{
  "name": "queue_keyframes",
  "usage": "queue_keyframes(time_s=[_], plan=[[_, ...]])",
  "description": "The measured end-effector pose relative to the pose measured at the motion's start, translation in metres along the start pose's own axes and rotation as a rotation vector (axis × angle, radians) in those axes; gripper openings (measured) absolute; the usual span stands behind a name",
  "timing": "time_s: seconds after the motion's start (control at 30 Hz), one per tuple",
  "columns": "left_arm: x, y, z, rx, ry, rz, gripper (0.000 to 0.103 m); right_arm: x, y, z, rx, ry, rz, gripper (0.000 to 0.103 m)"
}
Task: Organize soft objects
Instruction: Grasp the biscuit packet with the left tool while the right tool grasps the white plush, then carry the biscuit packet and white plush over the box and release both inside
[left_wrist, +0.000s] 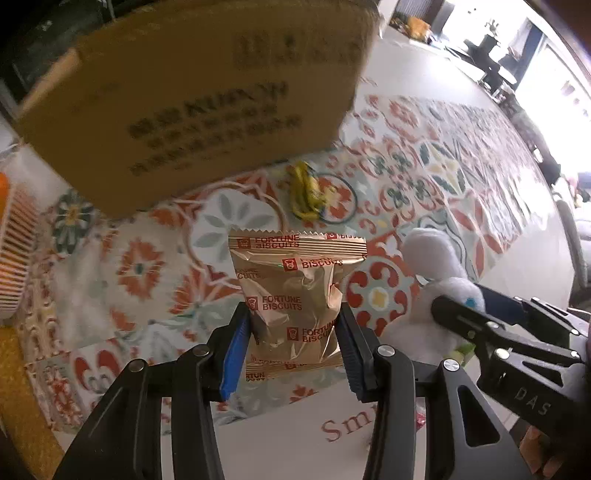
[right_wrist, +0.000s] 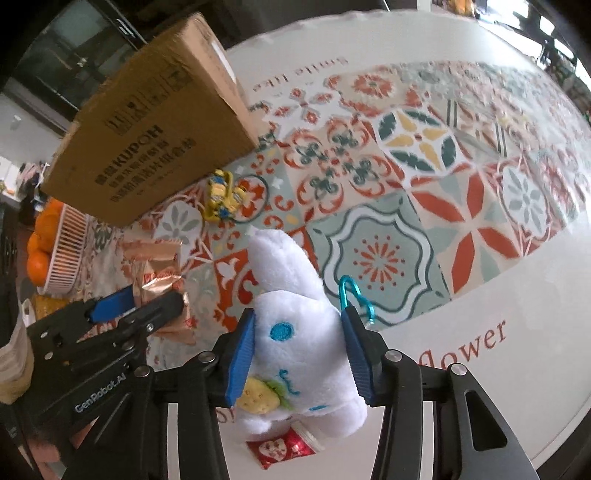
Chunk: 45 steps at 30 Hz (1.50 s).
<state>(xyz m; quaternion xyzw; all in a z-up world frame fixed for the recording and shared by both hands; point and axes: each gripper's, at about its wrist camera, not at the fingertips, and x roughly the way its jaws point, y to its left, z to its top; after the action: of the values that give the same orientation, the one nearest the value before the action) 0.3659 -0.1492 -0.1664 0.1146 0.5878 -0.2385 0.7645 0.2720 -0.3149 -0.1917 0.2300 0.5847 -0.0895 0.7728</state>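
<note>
Crinkled gold foil, printed with red lettering, fills the left tool (left_wrist: 295, 328): its blue-padded fingers are closed onto the lower half of a biscuit packet (left_wrist: 295, 295), held upright with its long axis running away from the camera and its serrated top seal free. The right tool (right_wrist: 299, 354) is likewise clamped on a white plush toy (right_wrist: 295, 332), fuzzy and squashy, with blue stitched dots, a yellow felt trim and a teal clip at its side. Both tools sit side by side above the patterned worktop (right_wrist: 406, 236). The cardboard box (left_wrist: 192, 96) lies ahead and to the left, so the left hand is the nearer one; whether it is the intended container I cannot tell. A small yellow figure (right_wrist: 221, 195) lies just beside the box's near edge.
</note>
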Motion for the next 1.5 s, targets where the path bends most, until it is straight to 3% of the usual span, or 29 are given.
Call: queue_keyframes(time_s=[0.27,0.57,1.13,1.5], plan=[[-0.043,0.02,-0.009,-0.052,-0.119,0.062,0.045,-0.019,0.024,0.003,-0.065,-0.083,0.015,0.046],[-0.076,0.036,-0.017,-0.123,-0.204,0.079,0.045,-0.044,0.052,0.01,-0.145,-0.159,0.027,0.046],[-0.163,0.051,-0.013,-0.139,-0.426,0.111,0.045,-0.117,0.1,0.019,-0.275,-0.383,0.092,0.046],[-0.198,0.058,0.004,-0.116,-0.517,0.129,0.045,-0.156,0.125,0.032,-0.331,-0.489,0.131,0.046]])
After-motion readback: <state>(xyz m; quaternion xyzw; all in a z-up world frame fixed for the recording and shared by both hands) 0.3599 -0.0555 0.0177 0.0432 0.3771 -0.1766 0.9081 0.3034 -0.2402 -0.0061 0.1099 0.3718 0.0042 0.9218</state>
